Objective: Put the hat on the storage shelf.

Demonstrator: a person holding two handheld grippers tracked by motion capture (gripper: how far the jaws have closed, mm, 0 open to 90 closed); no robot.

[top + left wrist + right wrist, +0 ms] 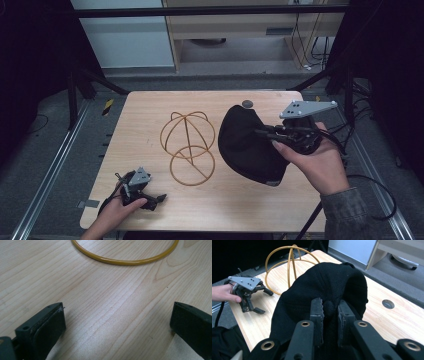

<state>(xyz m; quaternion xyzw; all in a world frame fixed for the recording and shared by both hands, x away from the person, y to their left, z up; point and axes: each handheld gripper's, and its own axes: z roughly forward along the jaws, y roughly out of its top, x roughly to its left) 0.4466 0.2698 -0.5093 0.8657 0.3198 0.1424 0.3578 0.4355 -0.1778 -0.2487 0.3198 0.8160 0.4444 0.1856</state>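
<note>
Right gripper jaws clamped on black cap, held off desk right of wire stand, prob to drape over it; left gripper rests w/ jaws apart

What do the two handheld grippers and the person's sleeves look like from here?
Both are black, skeletal two-jaw tools. The right gripper carries a grey three-cornered plate with small dots on top, serrated jaw pads, brass-ringed pivots and a black trailing cable. The left gripper has a smaller grey plate and flat dark pads. A mottled grey-green sleeve covers the right forearm.
</note>
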